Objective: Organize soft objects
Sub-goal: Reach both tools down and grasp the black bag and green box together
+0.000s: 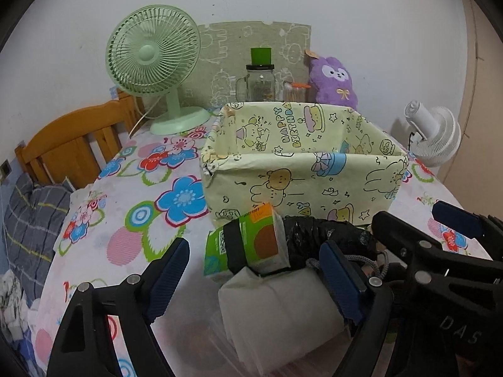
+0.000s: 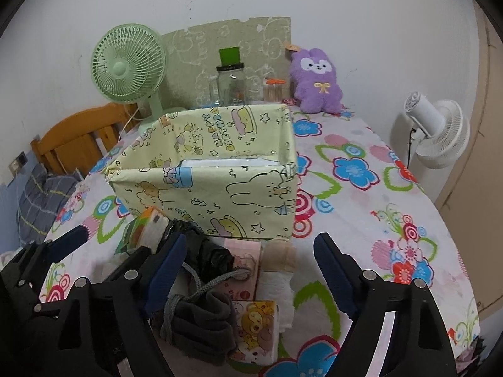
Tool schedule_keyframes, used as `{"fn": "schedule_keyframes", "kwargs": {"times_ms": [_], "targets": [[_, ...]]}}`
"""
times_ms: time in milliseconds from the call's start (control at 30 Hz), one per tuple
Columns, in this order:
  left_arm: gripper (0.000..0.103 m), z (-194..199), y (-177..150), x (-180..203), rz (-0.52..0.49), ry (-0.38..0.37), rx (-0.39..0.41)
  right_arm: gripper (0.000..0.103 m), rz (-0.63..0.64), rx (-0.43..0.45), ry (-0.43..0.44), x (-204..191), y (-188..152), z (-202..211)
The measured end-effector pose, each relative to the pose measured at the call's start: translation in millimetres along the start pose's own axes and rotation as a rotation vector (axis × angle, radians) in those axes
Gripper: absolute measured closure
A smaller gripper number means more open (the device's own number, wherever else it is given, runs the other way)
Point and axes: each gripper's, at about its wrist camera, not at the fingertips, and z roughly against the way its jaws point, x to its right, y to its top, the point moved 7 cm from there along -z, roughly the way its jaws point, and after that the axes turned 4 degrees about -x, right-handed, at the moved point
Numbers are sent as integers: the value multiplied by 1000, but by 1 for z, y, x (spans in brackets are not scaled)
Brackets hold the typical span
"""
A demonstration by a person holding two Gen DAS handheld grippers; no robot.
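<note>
Most of the soft items lie outside the yellow fabric bin (image 2: pixel 220 169), piled on the floral tablecloth (image 2: pixel 377 220) just in front of its near wall. In the right wrist view, something white shows low inside the bin against the near wall; what it is cannot be told, so at most one item looks stowed. Judgement: task is at an early stage, bulk of the sorting left.

Pile, near side of bin:
- green-and-orange tissue pack (image 1: pixel 248 245), far left of pile, with a black band across it
- black crinkled bundle (image 1: pixel 314 235), touching the tissue pack's right side
- white soft pack (image 1: pixel 276 311), nearest, under the left gripper
- grey drawstring pouch (image 2: pixel 201 320), cord trailing toward the far side
- bear-print tissue packs (image 2: pixel 257 330), right of the pouch
- white roll with beige wrap (image 2: pixel 279 267), touching the bin's near wall

Left gripper (image 1: pixel 254 282): jaws wide apart, straddling the white soft pack; right pad looks close to or against its right edge, left pad well clear. Nothing clamped.

Right gripper (image 2: pixel 251 276): jaws wide apart above the pouch and bear-print packs, holding nothing; contact not evident.

Purple plush (image 2: pixel 317 81) sits at the far edge, well apart from the bin.
</note>
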Motion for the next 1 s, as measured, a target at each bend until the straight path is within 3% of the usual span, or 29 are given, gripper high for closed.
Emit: {"fn": "schedule_keyframes", "kwargs": {"times_ms": [67,200,400,667,833,1000], "targets": [[18,-3,1,-1,0,4,-4,18,10,-7,5,-3,1,-4],[34,-14,-2,-4,23,-13,-48,21,14,-25,21,-9,2,-12],[42,-26,-7,-8,44,-34,-90,25,31,-61,54,-19,0,-27],[56,-33,-10,-6,41,-61,-116,44,32,-111,107,-28,-4,-45],[66,-32,-10,-2,23,-64,-109,66,46,-122,142,-36,-6,-47],[80,-28,-9,3,8,-71,-95,76,60,-119,168,-41,-6,-45]]}}
